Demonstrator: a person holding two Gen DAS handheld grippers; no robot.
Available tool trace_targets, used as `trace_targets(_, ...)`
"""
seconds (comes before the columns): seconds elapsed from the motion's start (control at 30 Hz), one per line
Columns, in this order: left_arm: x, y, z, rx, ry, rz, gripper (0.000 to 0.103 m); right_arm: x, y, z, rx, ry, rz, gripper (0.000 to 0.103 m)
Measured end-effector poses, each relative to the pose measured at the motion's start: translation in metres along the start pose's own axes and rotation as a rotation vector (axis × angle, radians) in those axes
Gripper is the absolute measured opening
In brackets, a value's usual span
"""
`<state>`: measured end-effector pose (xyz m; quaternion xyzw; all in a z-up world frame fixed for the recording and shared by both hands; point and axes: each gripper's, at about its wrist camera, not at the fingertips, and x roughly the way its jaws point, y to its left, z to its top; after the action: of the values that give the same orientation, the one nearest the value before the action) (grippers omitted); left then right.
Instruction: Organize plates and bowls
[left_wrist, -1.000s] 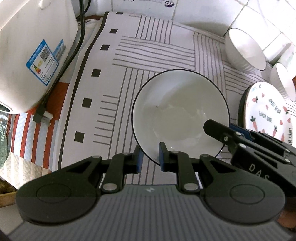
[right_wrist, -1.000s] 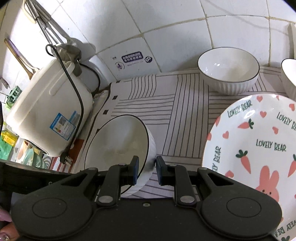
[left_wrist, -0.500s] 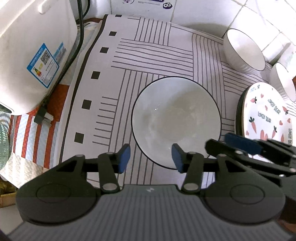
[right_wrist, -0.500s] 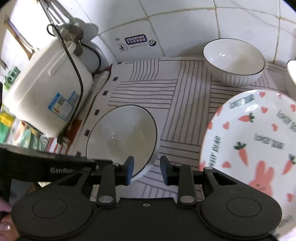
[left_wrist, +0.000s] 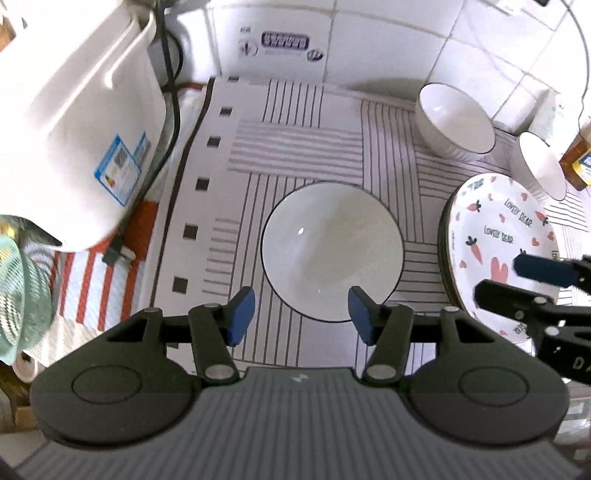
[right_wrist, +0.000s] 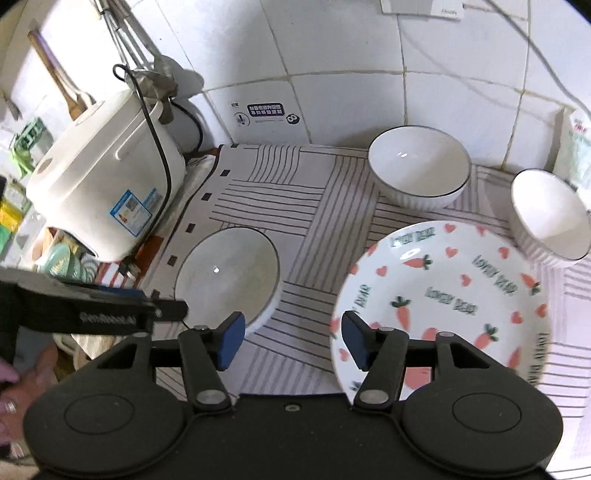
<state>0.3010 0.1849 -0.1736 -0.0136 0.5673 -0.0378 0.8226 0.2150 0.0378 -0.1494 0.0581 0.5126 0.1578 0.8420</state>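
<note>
A white bowl with a dark rim (left_wrist: 332, 251) stands on the striped mat (left_wrist: 295, 140); it also shows in the right wrist view (right_wrist: 227, 275). My left gripper (left_wrist: 301, 314) is open and empty, just in front of this bowl. My right gripper (right_wrist: 291, 341) is open and empty, above the mat between that bowl and a carrot-patterned plate (right_wrist: 450, 302). The plate (left_wrist: 498, 236) tops a stack at the right. Two more white bowls stand at the back: a large one (right_wrist: 419, 168) and a smaller one (right_wrist: 548, 216).
A white rice cooker (right_wrist: 107, 184) with a black cord stands at the left (left_wrist: 70, 122). The tiled wall (right_wrist: 332, 55) is right behind the mat. An amber jar (left_wrist: 576, 158) is at the far right. A mesh basket (left_wrist: 18, 288) is at the left edge.
Both grippers have let go of the bowl's rim, opened wide and pulled back and upward. The bowl stays on the mat.
</note>
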Motion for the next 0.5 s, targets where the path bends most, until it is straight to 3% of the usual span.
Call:
trace_targets(0.2, -0.01, -0.011, 0.006, -0.021, -0.026, 0.009, 0.056, -0.024, -0.016, 0.002, -0.059, -0.016, -0.021, 0.07)
trace_targets(0.37, -0.018, -0.025, 0.012, -0.052, -0.057, 0.015, 0.066, -0.037, -0.031, 0.004, -0.147, -0.047, -0.038, 0.077)
trace_targets(0.43, -0.021, -0.032, 0.016, -0.046, -0.073, 0.015, 0.072, -0.043, -0.041, 0.005, -0.177, -0.081, -0.031, 0.087)
trace_targets(0.5, -0.024, -0.042, 0.021, -0.034, -0.096, 0.025, 0.076, -0.05, -0.052, 0.006, -0.2, -0.135, -0.02, 0.088)
